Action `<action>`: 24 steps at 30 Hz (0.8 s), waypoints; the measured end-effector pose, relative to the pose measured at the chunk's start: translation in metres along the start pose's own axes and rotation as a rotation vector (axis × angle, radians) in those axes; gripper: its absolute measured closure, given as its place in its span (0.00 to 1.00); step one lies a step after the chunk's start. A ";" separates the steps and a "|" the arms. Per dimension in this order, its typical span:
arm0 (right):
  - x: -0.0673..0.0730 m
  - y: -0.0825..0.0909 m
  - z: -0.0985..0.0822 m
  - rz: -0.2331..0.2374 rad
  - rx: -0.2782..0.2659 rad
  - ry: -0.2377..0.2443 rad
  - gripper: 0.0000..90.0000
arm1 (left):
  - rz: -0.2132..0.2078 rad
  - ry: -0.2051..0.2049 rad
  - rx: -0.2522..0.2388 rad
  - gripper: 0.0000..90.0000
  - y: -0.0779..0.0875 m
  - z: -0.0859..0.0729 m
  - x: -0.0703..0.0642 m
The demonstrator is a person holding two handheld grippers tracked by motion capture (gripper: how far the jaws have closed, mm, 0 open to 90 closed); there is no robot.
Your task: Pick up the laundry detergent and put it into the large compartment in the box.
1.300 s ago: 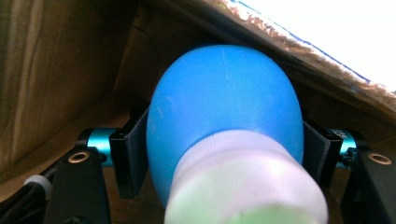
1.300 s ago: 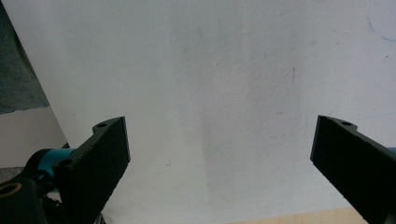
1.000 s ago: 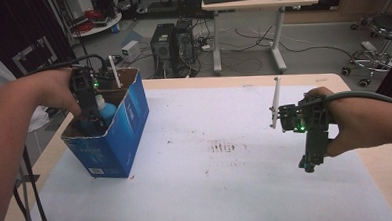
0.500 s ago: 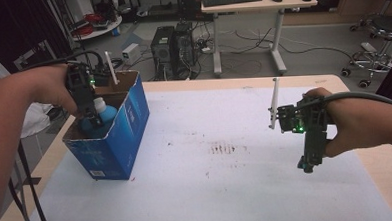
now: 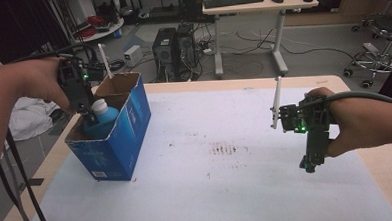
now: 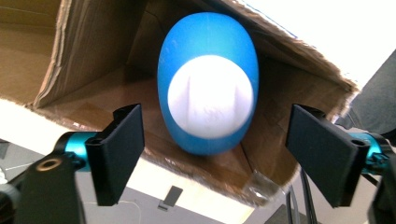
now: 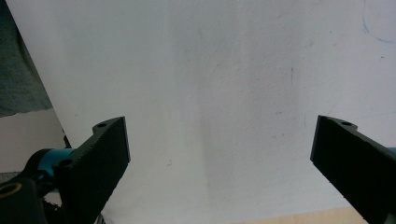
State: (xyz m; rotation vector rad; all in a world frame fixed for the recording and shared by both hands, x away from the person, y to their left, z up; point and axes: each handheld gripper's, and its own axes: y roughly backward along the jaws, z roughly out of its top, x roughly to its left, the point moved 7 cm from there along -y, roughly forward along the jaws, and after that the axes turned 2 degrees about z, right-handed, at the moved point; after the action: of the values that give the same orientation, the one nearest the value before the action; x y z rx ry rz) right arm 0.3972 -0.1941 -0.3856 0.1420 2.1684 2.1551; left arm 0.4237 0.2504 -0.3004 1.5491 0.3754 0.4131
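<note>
A blue bottle with a white cap (image 5: 103,116) stands upright inside an open blue cardboard box (image 5: 120,144) at the table's left. My left gripper (image 5: 90,115) hangs over the box just above the bottle. In the left gripper view the bottle (image 6: 208,100) sits below the gripper (image 6: 217,154), whose jaws have just been opening and stand apart on either side of the cap without touching it. My right gripper (image 5: 309,164) hovers over the white table at the right, pointing down. Its jaws (image 7: 219,163) are wide open with nothing between them.
The white table top (image 5: 227,189) carries a dark smudge (image 5: 225,149) near its middle. The box's brown flaps (image 6: 56,51) stand up around the bottle. Beyond the table are a desk (image 5: 249,3), a computer tower (image 5: 168,44) and an office chair (image 5: 381,37).
My left gripper has risen out of the box and opened, leaving the blue bottle standing inside. The right gripper has stayed where it was.
</note>
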 end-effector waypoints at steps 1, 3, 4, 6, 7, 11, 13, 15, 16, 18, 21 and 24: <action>0.000 0.000 0.000 0.001 -0.001 -0.002 0.04 | 0.002 -0.009 0.001 0.19 0.003 0.000 -0.001; 0.000 0.001 -0.001 0.004 0.002 -0.004 0.04 | 0.005 -0.025 -0.002 0.18 0.009 0.000 -0.004; 0.000 0.001 -0.001 0.001 0.002 -0.005 0.04 | 0.006 -0.028 -0.006 0.18 0.011 0.001 -0.006; 0.000 0.001 -0.001 0.000 -0.003 -0.007 0.04 | 0.012 -0.047 0.002 0.15 0.016 0.001 -0.010; 0.000 0.002 -0.001 0.002 -0.003 -0.015 0.04 | 0.015 -0.054 0.002 0.15 0.018 0.002 -0.013; 0.000 0.004 0.000 0.000 -0.006 -0.006 0.04 | 0.037 -0.109 -0.009 0.11 0.026 0.009 -0.021; 0.000 0.006 0.000 -0.002 -0.003 -0.007 0.04 | 0.033 -0.128 -0.019 0.10 0.029 0.014 -0.027; 0.000 0.008 0.000 -0.006 -0.006 -0.008 0.04 | 0.042 -0.149 -0.019 0.09 0.031 0.019 -0.032; 0.000 0.008 0.000 -0.005 -0.006 -0.006 0.04 | 0.045 -0.164 -0.020 0.07 0.031 0.022 -0.034; 0.001 0.009 0.001 -0.001 -0.004 -0.006 0.04 | 0.040 -0.194 -0.024 0.07 0.033 0.028 -0.040; 0.002 0.010 0.001 -0.004 -0.004 -0.006 0.04 | 0.052 -0.223 -0.026 0.07 0.035 0.038 -0.048; 0.002 0.010 0.002 -0.002 -0.001 -0.002 0.04 | 0.073 -0.260 -0.028 0.04 0.036 0.048 -0.054</action>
State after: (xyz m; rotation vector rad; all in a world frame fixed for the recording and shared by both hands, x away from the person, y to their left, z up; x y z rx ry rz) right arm 0.3954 -0.1922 -0.3753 0.1414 2.1652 2.1547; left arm 0.3983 0.1815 -0.2660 1.5692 0.1113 0.2671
